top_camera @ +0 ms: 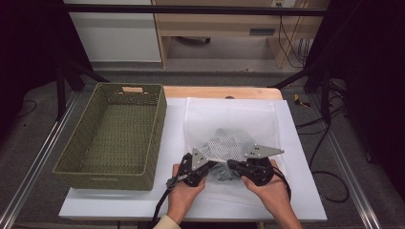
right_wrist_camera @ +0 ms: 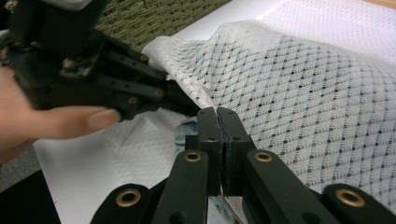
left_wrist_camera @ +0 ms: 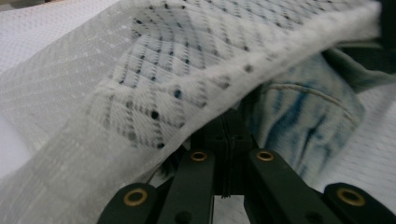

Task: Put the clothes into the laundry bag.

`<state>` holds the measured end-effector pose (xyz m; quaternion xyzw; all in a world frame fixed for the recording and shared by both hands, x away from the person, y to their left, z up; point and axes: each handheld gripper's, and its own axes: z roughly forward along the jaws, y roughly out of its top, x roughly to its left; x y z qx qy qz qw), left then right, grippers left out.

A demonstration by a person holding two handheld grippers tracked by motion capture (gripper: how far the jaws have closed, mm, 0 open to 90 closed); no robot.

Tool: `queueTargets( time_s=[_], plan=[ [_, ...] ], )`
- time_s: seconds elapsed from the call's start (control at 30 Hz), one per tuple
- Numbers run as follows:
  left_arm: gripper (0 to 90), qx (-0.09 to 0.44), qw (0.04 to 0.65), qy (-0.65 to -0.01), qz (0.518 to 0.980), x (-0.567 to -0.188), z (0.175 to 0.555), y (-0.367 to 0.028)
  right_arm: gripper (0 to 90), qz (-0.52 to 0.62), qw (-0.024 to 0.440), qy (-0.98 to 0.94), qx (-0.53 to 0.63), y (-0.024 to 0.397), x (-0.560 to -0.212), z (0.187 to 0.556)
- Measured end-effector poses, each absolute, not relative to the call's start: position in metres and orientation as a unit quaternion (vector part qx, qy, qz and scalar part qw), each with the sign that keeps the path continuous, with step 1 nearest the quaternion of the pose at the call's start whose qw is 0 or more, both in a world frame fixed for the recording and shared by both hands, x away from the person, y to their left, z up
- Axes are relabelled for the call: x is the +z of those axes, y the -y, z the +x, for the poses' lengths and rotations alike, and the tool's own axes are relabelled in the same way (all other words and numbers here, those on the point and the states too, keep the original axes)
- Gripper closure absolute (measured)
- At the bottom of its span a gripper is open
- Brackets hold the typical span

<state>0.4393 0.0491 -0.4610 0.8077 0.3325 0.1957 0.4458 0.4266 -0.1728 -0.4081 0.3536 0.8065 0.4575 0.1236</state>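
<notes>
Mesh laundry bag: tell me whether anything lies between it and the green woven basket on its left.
Nothing visible does. The mesh laundry bag, with denim inside, lies on the white board right beside the green woven basket. Both grippers, left gripper and right gripper, are shut on its near edge.

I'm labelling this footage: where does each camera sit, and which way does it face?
High view: above the person's side, looking forward and down at basket, mesh bag, both hands.
Left gripper view: on the left tongs, facing the bag's lifted edge, denim inside.
Right gripper view: on the right tongs, facing the bag, left tongs beyond.
All share the bag.
</notes>
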Motion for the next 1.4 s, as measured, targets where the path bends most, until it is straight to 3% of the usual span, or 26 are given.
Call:
queueTargets(
  time_s=[0.83,1.4],
  plan=[
    [90.0,0.172,0.451,-0.286,0.828,-0.461,0.397,-0.033,89.3,0.347,0.139,-0.811,0.450,0.176,-0.388,0.429],
    [90.0,0.166,0.422,-0.284,0.845,-0.481,0.410,-0.009,89.3,0.346,0.136,-0.810,0.454,0.176,-0.391,0.429]
  ],
)
